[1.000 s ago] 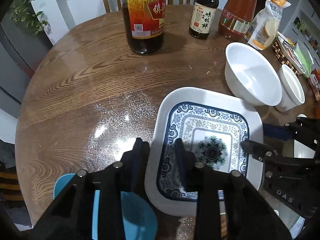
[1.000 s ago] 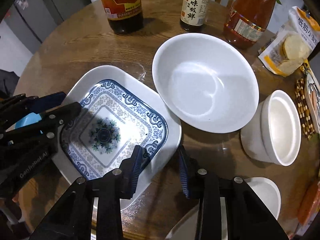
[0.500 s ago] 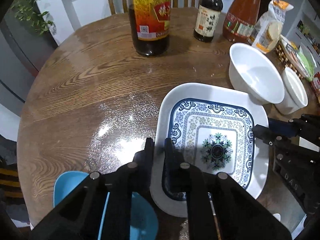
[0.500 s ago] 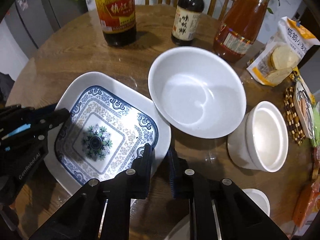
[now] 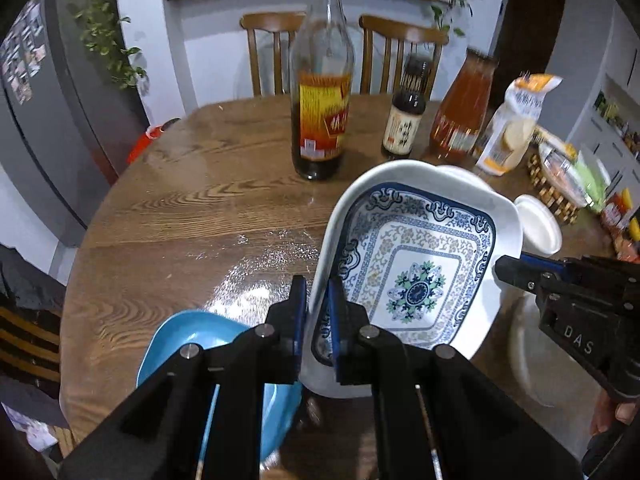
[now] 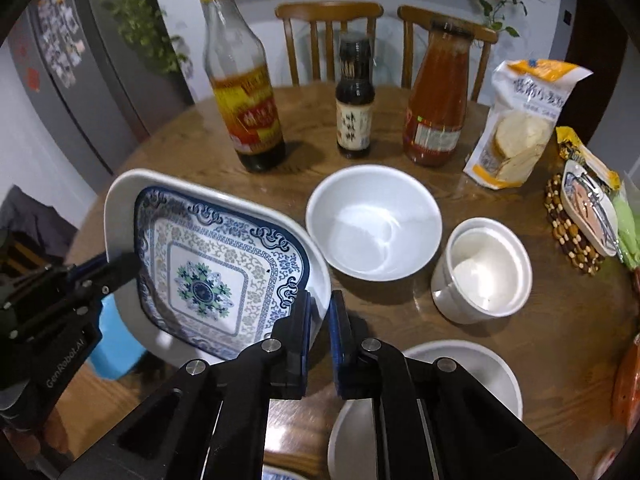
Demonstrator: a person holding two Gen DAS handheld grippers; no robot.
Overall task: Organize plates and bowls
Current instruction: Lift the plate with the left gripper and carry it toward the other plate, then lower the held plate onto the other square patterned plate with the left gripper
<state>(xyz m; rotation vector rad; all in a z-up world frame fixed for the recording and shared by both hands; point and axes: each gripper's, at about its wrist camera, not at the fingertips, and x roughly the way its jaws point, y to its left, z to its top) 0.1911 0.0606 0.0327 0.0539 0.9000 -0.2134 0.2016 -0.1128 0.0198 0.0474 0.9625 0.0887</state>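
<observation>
Two grippers have the patterned square plate between them, one on each side. The left gripper is clamped on the rim at one edge, and the right gripper pinches the opposite rim; its jaws have just been closing, with the plate's edge between the pads. The plate hangs tilted above the round wooden table, its blue-and-white border and green-blue centre flower facing the cameras.

Writing is sparse but readable in places. The right gripper's black body reads "DAS" in the left wrist view, and the left gripper's body reads "GenRobot.AI" in the right wrist view. The tall vinegar bottle with the yellow cap wears a red and yellow label whose Chinese characters are blurred. The small dark sauce bottle has a pale label with vertical characters too smeared to read. The orange-red sauce bottle and the snack bag also carry print I cannot make out.

Beside the plate sit a white bowl and a white cup, close together. A blue dish lies under the left gripper, and another white plate sits near the right gripper.
</observation>
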